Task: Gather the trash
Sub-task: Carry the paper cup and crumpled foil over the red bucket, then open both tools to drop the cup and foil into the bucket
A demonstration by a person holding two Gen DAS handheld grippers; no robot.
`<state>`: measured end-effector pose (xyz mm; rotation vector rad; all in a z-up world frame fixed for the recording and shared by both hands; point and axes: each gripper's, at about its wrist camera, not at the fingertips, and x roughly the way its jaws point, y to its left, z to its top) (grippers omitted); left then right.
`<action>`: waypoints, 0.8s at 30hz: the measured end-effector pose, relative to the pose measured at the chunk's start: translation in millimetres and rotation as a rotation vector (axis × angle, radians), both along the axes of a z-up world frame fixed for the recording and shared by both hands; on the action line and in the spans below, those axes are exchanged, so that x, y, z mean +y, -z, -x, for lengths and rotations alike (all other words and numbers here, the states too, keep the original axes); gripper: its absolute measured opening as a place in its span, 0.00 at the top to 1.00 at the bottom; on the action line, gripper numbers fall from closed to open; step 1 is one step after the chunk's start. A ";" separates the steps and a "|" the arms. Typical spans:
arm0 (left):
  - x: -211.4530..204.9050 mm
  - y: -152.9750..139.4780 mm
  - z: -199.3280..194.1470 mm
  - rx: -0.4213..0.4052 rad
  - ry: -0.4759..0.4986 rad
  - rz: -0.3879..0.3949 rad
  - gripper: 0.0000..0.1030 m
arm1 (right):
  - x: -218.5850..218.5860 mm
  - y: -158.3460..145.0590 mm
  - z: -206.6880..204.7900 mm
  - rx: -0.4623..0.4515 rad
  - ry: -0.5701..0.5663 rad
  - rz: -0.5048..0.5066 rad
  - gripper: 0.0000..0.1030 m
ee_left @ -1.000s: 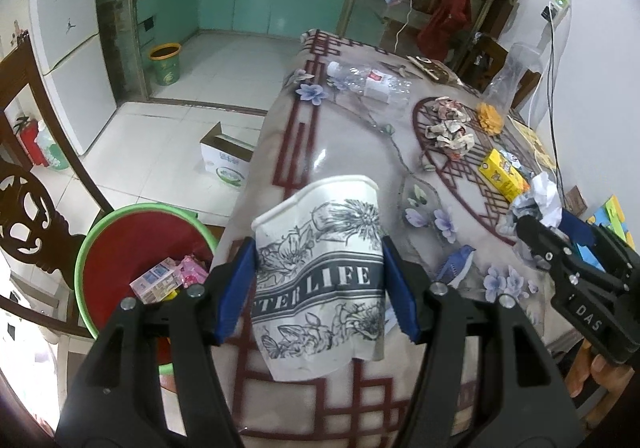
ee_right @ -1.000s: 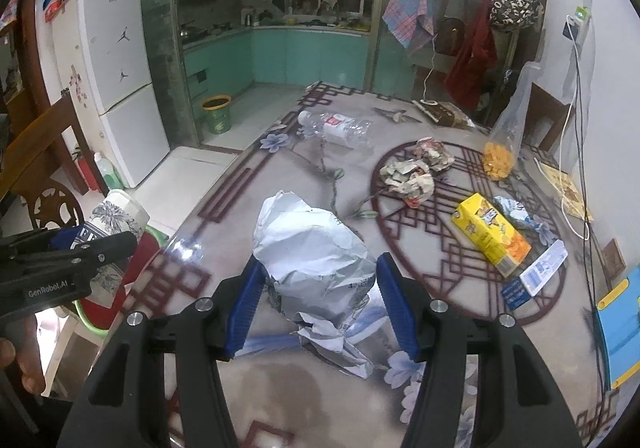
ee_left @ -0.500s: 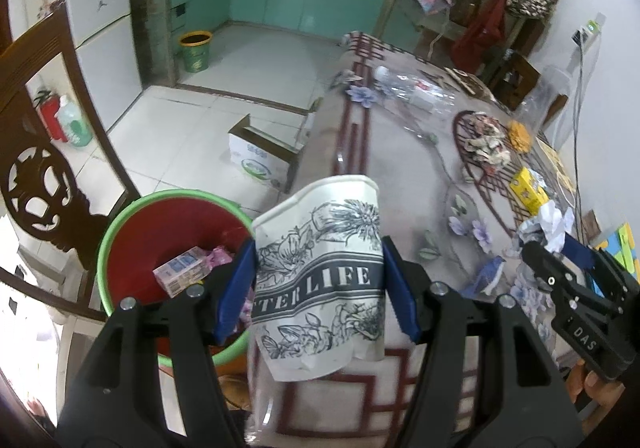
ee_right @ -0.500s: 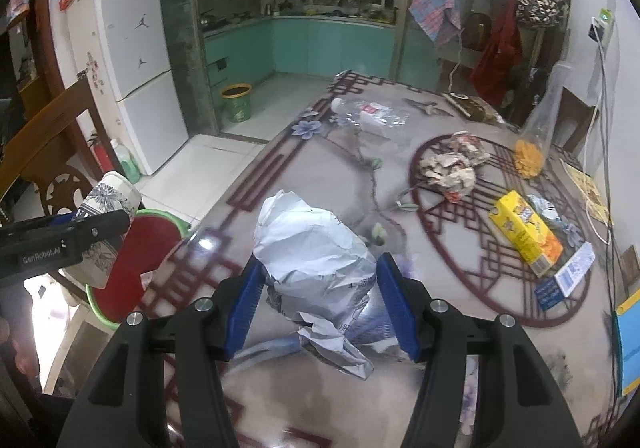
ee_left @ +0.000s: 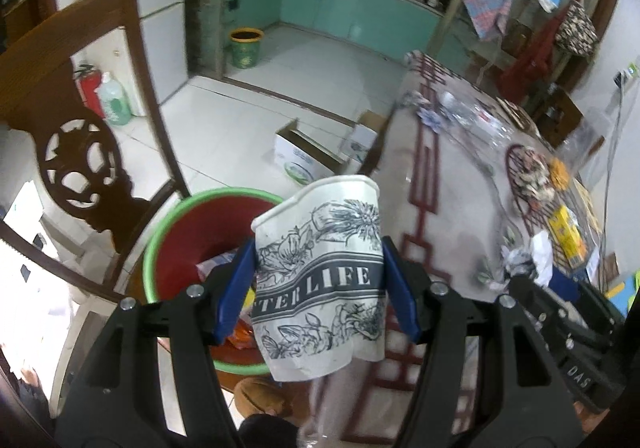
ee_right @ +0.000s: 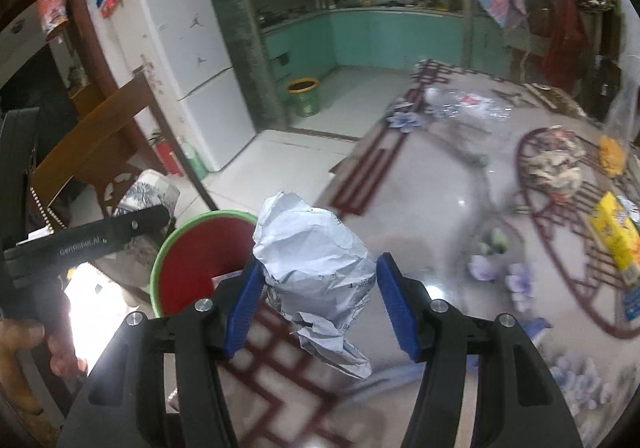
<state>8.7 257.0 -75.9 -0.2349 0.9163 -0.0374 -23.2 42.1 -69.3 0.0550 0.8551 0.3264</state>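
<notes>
Trash bin (ee_left: 180, 207) sits beside the bench (ee_right: 420, 207). Left gripper (ee_left: 320, 288) clamps the paper cup (ee_left: 320, 280); right gripper (ee_right: 316, 300) clamps crumpled paper (ee_right: 316, 264). Each should release only once centred over the bin's opening.

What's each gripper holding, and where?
Left gripper: paper cup, clamped across its sidewalls. Right gripper: crumpled paper, pinched at its sides.
</notes>
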 end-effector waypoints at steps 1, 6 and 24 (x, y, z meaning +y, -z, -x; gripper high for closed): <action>5.5 -0.5 -0.3 -0.004 -0.011 0.003 0.42 | 4.5 1.6 -1.5 0.005 -0.009 -0.003 0.45; 27.6 -4.1 0.9 -0.022 -0.076 0.006 0.42 | 34.1 8.8 -11.0 0.031 -0.071 -0.021 0.45; 55.7 -0.2 2.1 -0.017 -0.153 -0.006 0.42 | 119.0 31.7 -17.4 0.053 -0.241 0.034 0.45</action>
